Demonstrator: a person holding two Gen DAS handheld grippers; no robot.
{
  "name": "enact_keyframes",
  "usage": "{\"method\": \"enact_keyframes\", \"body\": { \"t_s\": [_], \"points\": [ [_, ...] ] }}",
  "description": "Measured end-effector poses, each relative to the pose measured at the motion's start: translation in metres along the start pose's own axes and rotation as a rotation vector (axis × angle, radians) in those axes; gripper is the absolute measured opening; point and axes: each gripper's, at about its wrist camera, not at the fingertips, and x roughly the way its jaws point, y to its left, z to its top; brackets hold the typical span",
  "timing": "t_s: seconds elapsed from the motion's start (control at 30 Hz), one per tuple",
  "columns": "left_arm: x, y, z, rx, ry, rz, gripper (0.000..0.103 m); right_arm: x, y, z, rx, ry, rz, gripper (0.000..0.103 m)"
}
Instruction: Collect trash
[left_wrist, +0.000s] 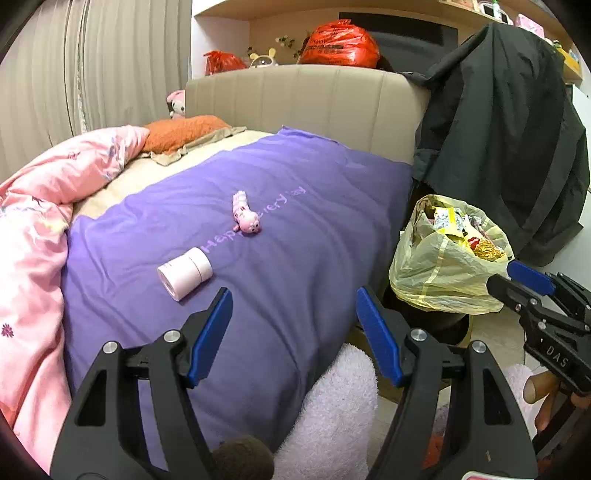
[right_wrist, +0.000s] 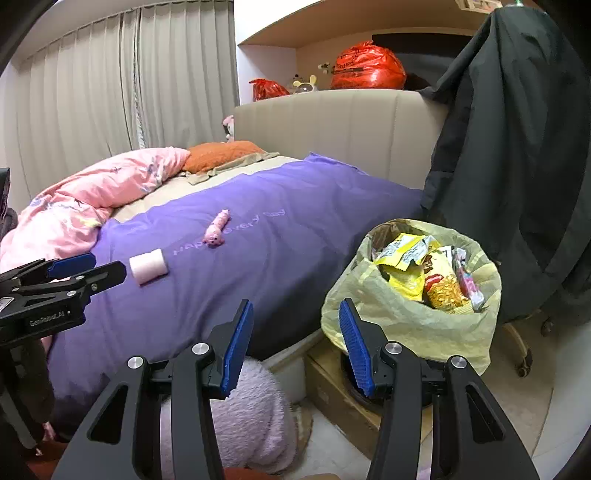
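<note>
A bin lined with a yellow bag (left_wrist: 439, 273) (right_wrist: 402, 317) stands on the floor beside the bed and holds snack wrappers (right_wrist: 421, 273). On the purple blanket (left_wrist: 258, 266) (right_wrist: 258, 258) lie a pink roll (left_wrist: 184, 273) (right_wrist: 148, 266) and a small pink pig toy (left_wrist: 245, 218) (right_wrist: 216, 233). My left gripper (left_wrist: 294, 336) is open and empty above the blanket's near edge, the roll just ahead to its left. My right gripper (right_wrist: 296, 345) is open and empty, low between the bed and the bin. Each gripper also shows in the other's view, the left (right_wrist: 85, 269) and the right (left_wrist: 517, 280).
A pink duvet (left_wrist: 40, 221) is bunched on the bed's left side, with an orange pillow (left_wrist: 181, 131) by the beige headboard (left_wrist: 303, 99). A dark coat (left_wrist: 498, 140) hangs on a chair at the right. Red bags (left_wrist: 338, 42) sit on the shelf behind. A fluffy lilac cushion (right_wrist: 243, 410) lies on the floor.
</note>
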Motion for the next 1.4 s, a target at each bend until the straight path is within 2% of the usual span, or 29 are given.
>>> {"method": "enact_keyframes", "body": {
  "t_s": [0.33,0.9,1.4],
  "points": [
    [0.017,-0.010,0.005,-0.003,0.021,-0.011,0.066,0.010,-0.013,0.010,-0.014,0.001,-0.018,0.046],
    [0.019,-0.040,0.008,0.049,0.015,-0.041,0.066,0.010,-0.030,0.003,-0.008,0.005,-0.024,0.046],
    [0.020,-0.047,0.006,0.054,0.014,-0.037,0.066,0.006,-0.038,0.002,0.000,0.002,-0.028,0.046]
  ]
}}
